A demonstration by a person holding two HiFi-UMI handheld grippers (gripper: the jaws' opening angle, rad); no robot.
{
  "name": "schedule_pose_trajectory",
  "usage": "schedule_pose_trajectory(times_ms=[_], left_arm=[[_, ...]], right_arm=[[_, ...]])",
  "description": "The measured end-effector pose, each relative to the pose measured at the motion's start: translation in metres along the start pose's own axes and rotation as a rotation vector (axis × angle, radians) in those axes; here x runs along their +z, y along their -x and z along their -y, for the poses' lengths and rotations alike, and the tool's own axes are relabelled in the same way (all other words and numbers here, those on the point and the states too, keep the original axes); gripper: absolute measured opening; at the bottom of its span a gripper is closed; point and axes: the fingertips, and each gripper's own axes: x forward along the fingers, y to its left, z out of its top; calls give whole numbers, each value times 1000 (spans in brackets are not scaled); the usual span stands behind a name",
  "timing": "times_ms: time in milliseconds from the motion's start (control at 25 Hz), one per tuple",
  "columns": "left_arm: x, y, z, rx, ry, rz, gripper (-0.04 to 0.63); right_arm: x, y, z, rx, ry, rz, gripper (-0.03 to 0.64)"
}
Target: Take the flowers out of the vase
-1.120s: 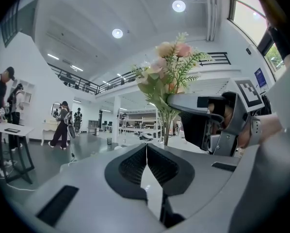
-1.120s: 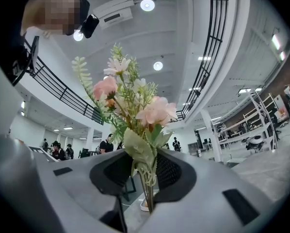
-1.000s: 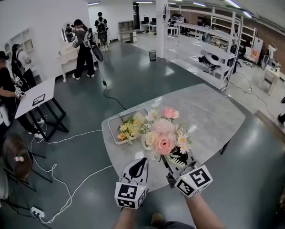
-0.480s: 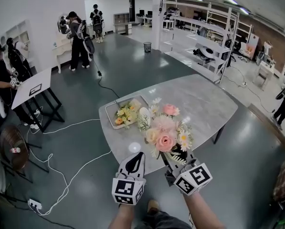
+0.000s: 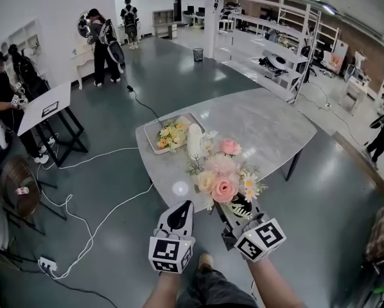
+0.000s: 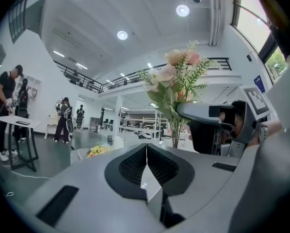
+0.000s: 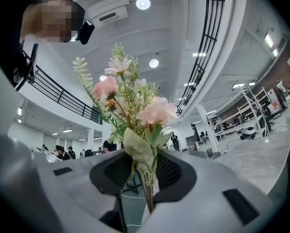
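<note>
Grips the flowers in the right claw, clamped on the bundle of stems low down, under the leaves, probably to keep the pink heads upright and not crushed. Holds them at the lower centre of the head view, over the near edge of the tabletop and well apart from the white vase. Shows the vase upright further up the frame, just beside the tray with yellow flowers lying in it. Seems, judging from this, to have the pulling-out already done for this bunch. Cannot tell from here whether anything remains inside the vase.

Holds the left claw pressed together with nothing in it, seen clearly in the left gripper view as two pads meeting on one line. Holds it level, just beside the right one, probably because of no work for it at this step, yet near enough to support the stems or steady the vase if needed.

Needs next, in my judgement, a free place for laying the bunch down, perhaps the tray, being used already for cut flowers. Better to lower the bunch on its side and open only with the stems resting, to avoid a drop. Possible trouble: thin stems slipping or bending in the grip.
</note>
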Motion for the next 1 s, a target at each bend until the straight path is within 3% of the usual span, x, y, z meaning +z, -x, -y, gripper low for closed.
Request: schedule_pose_trajectory(times_ms=[560,1000], left_arm=[[-11,54,23,3,22,1,17],[-10,59,20,25,22,11,17]], right_arm=[[-14,49,-46,4,2,-47,135],[-28,56,-58,50,-26,-63,135]])
